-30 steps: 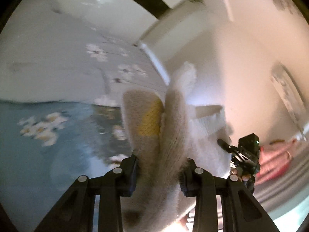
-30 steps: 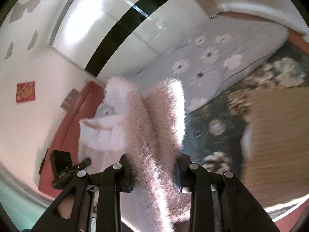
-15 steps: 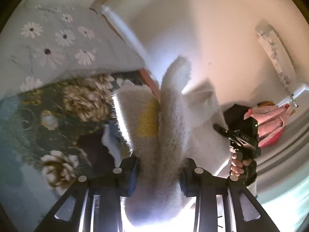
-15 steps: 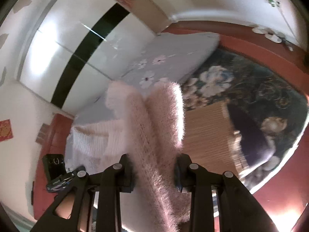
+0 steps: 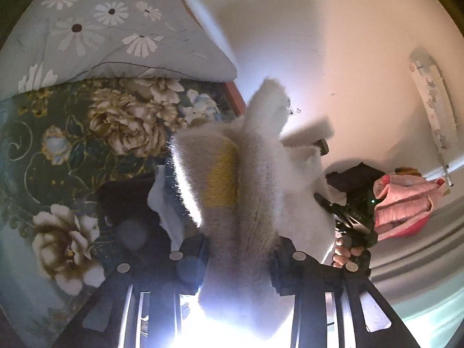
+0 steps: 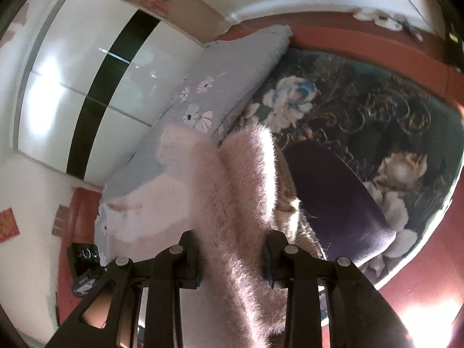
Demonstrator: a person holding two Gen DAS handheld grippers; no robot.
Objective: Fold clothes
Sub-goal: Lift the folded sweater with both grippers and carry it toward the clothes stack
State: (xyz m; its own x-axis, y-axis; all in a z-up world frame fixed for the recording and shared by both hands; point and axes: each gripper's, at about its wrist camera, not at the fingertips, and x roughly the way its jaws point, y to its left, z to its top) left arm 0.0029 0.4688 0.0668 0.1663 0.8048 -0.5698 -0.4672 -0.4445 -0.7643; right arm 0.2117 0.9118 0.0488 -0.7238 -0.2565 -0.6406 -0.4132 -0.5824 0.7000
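Two grippers are in service, and both of mine are clamped on one garment. My left gripper (image 5: 239,256) grips a bunched fold of the fuzzy white sweater (image 5: 261,179); the fabric fills the gap between the jaws and rises above them, showing a yellow knit patch (image 5: 221,177) just left of the fold. My right gripper (image 6: 232,256) is likewise closed on a thick fold of the same sweater (image 6: 232,191), which stands up between the jaws and looks pinkish in that light.

The sweater is held up off the bed, stretched between the two grippers. In the left wrist view, my right gripper (image 5: 352,217) shows at the far end of the fabric with my right hand (image 5: 345,250) on its handle.

Legible writing: none. A red square paper (image 6: 8,229) on the wall carries gold marks too small to read.

Below lies the dark floral bedspread (image 5: 87,133), with a grey daisy-print quilt (image 5: 95,29) along its far edge. A dark purple garment (image 6: 333,203) lies on the bedspread to the right of my right jaws. A pink garment (image 5: 403,203) hangs beyond the right gripper.
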